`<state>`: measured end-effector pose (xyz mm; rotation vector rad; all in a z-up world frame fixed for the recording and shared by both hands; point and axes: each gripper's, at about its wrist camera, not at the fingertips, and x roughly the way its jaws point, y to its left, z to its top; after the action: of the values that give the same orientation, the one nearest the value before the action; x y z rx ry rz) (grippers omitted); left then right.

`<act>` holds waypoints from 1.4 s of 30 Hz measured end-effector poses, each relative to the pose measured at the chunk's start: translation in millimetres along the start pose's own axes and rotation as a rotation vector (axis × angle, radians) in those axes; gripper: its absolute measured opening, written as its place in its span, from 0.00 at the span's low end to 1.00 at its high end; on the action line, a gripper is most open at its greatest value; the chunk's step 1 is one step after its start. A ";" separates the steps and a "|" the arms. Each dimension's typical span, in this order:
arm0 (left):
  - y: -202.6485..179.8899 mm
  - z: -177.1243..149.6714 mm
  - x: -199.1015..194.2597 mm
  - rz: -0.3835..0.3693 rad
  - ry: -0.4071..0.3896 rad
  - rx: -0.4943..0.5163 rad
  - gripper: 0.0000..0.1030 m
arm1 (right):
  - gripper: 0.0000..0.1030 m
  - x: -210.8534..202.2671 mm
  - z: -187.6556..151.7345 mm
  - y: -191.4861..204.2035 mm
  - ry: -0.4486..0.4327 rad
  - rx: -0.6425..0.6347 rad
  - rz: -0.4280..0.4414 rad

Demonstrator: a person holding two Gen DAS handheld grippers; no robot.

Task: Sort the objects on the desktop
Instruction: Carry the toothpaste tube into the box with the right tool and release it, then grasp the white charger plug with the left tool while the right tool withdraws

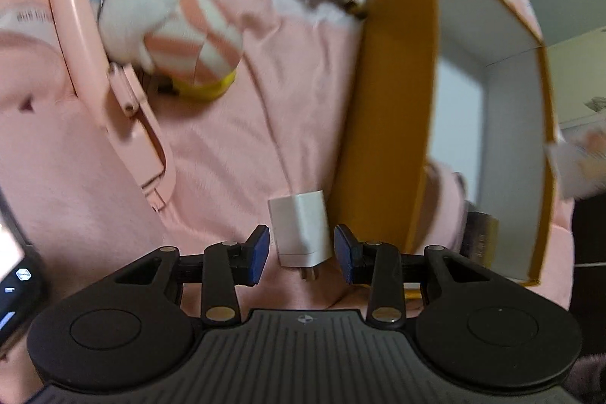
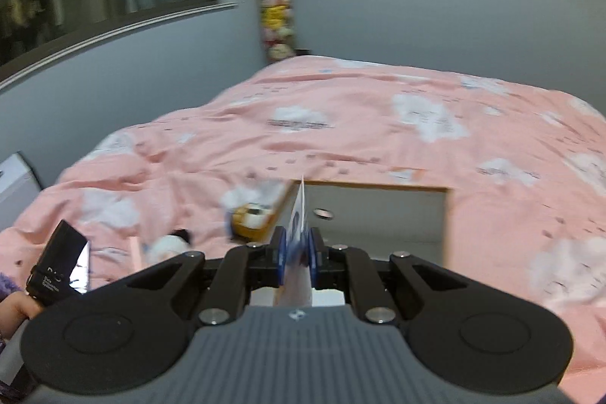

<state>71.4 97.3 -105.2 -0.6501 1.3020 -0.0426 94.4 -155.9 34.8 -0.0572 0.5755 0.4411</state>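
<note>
Desktop objects are lying scattered on a wrinkled pink bedspread (image 1: 235,154): going left to right, a glossy pink folding device (image 1: 113,82), a fuzzy white plush (image 1: 170,21), a smooth white charger cube (image 1: 301,233) and a yellow, white-lined cardboard box (image 1: 394,108). Left gripper (image 1: 302,250) fingers are standing half-wide, bracketing the charger without visibly pressing it. Right gripper (image 2: 296,247) fingers are pinching a thin printed card (image 2: 299,214) above the box.

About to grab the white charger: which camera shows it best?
The left wrist view. The charger lies on the pink bedding right ahead of the open left gripper, beside the box, prongs toward the camera. The right wrist view does not show it; there the right gripper pinches a card.
</note>
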 end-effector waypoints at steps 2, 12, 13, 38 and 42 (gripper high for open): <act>2.2 -1.7 8.6 0.003 0.009 -0.017 0.41 | 0.12 -4.7 -4.0 -14.0 0.017 0.023 -0.040; 2.0 -6.4 22.2 0.002 0.022 -0.030 0.45 | 0.12 -6.4 -41.9 -30.1 0.179 0.017 -0.185; 1.6 -5.9 22.4 0.001 0.020 -0.031 0.46 | 0.11 -6.1 -45.4 -28.6 0.191 0.008 -0.207; -1.3 -7.2 26.0 -0.025 0.035 -0.039 0.46 | 0.11 33.5 -103.3 -2.2 0.434 -0.136 -0.408; -1.5 -7.6 25.9 -0.023 0.033 -0.040 0.47 | 0.11 34.4 -99.7 -5.0 0.459 -0.130 -0.388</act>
<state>72.6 82.9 -128.2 -0.7015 1.3296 -0.0466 70.9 -164.4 -67.8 -0.3960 0.9636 0.0818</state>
